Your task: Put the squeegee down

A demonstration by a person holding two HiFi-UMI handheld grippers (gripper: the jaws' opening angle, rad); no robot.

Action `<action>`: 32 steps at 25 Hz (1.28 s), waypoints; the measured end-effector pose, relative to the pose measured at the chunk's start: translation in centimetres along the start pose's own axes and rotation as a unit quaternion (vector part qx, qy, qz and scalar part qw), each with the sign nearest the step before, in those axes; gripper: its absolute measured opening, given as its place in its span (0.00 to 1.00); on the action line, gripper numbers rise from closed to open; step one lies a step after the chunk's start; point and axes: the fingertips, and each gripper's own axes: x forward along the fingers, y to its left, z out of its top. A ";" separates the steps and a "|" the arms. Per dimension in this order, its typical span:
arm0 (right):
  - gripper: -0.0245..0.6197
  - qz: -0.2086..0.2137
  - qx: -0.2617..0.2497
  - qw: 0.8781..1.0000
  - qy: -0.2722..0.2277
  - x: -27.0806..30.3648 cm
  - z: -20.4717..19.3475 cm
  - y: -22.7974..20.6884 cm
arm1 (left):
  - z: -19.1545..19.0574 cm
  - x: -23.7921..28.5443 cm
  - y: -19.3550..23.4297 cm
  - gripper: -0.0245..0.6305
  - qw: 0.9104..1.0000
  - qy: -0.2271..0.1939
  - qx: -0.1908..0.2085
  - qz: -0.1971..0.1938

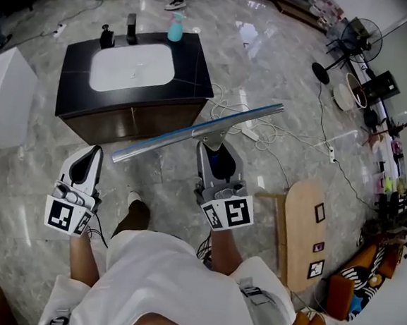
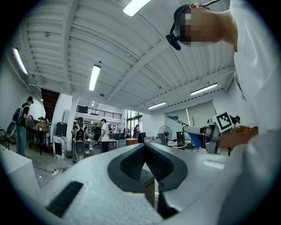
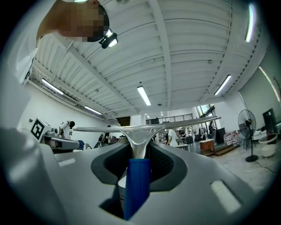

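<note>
Pinching the blue handle of a long, metal-bladed squeegee (image 1: 177,137), the right gripper (image 1: 217,149) points away from the person. Its jaws are clamped on the handle, and the blade lies crosswise just beyond their tips, slanting from near left to far right. The tool is held in the air above the glossy grey marble-pattern floor (image 1: 40,172). The left gripper (image 1: 91,153) hangs to its left, apart from it, jaws pressed together at the tips with nothing between them. Farther off stands a black cabinet (image 1: 194,65) with a white inset basin (image 1: 134,67). A teal bottle (image 1: 175,28) and a black tap (image 1: 132,28) stand at its far edge. White cables (image 1: 263,131) trail over the floor to the right, and a pale oval wooden board (image 1: 302,230) lies at near right.
</note>
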 end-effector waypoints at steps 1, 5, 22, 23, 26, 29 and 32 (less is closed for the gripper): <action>0.25 -0.002 -0.002 1.000 0.001 1.8 -0.2 0.2 | 0.2 0.8 1.7 0.04 1.000 -0.002 0.000 -0.003; 0.25 -0.009 -0.003 1.000 0.007 7.2 -1.4 0.8 | 0.4 3.5 6.7 0.04 1.000 -0.004 0.002 -0.020; 0.25 -0.010 0.007 0.995 0.098 17.7 -10.0 -7.4 | -1.9 11.7 11.9 0.04 0.999 0.024 -0.026 -0.010; 0.25 -0.008 0.008 0.994 0.110 18.6 -11.4 -8.4 | -2.2 12.1 11.9 0.04 0.999 0.028 -0.027 -0.009; 0.25 0.002 0.012 0.989 0.150 22.0 -16.4 -11.7 | -3.3 13.3 11.9 0.04 0.999 0.040 -0.028 -0.005; 0.25 0.006 0.019 0.981 0.194 25.4 -21.7 -14.5 | -4.3 14.2 12.0 0.04 0.998 0.052 -0.029 0.001; 0.25 -0.002 0.035 0.970 0.242 28.2 -27.3 -16.9 | -5.1 14.8 12.2 0.04 0.998 0.061 -0.031 0.011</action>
